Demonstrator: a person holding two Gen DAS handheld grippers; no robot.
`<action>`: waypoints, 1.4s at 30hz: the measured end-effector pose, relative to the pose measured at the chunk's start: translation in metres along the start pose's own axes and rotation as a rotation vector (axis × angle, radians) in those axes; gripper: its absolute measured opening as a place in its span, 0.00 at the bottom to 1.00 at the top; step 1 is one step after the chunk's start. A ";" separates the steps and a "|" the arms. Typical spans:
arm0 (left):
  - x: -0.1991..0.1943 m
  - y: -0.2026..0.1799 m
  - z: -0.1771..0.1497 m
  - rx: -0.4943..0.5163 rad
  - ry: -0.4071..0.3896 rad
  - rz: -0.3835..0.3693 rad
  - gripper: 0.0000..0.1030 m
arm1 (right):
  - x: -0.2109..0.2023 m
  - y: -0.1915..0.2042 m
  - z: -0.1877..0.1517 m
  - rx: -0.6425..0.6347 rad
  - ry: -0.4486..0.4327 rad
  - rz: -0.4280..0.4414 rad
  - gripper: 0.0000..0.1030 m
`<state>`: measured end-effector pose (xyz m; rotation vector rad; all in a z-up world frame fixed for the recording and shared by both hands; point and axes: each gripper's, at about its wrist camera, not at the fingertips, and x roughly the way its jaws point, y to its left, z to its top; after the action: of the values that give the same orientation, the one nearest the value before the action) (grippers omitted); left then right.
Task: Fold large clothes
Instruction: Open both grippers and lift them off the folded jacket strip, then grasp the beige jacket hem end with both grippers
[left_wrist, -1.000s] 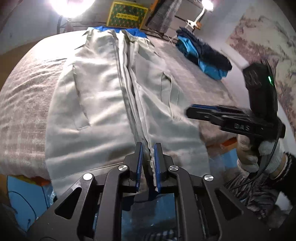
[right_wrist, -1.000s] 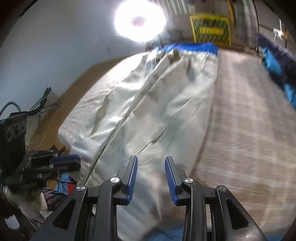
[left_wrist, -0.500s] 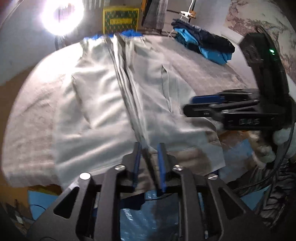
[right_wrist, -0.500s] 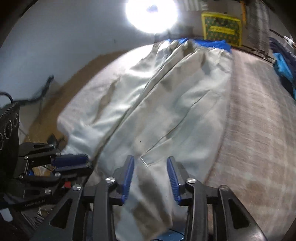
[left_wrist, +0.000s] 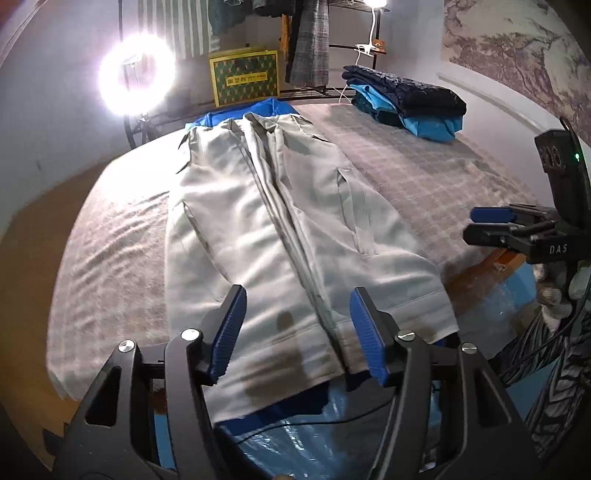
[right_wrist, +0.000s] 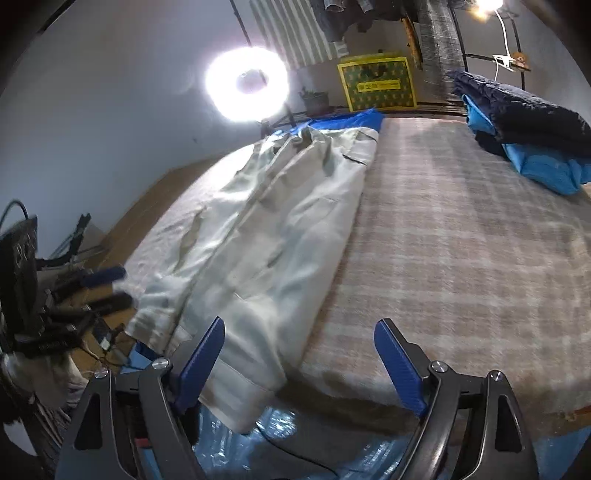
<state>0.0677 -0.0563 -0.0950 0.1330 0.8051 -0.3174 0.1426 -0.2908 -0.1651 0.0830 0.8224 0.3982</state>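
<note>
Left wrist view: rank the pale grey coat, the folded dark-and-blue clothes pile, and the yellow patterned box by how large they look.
1. Pale grey coat, by far largest.
2. Folded dark-and-blue clothes pile.
3. Yellow patterned box, somewhat smaller; it sits farther back, so the true order of the last two is unsure.
</note>
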 end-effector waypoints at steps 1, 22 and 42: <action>0.000 0.003 0.001 -0.002 0.002 0.001 0.60 | 0.001 0.000 -0.001 -0.006 0.008 -0.014 0.84; 0.056 0.154 -0.056 -0.602 0.234 -0.446 0.70 | 0.053 -0.009 -0.018 0.143 0.189 0.206 0.85; 0.090 0.168 -0.115 -0.834 0.361 -0.571 0.70 | 0.114 -0.017 -0.047 0.348 0.369 0.499 0.69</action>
<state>0.1029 0.1087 -0.2400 -0.8574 1.2708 -0.4738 0.1834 -0.2670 -0.2808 0.5592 1.2339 0.7507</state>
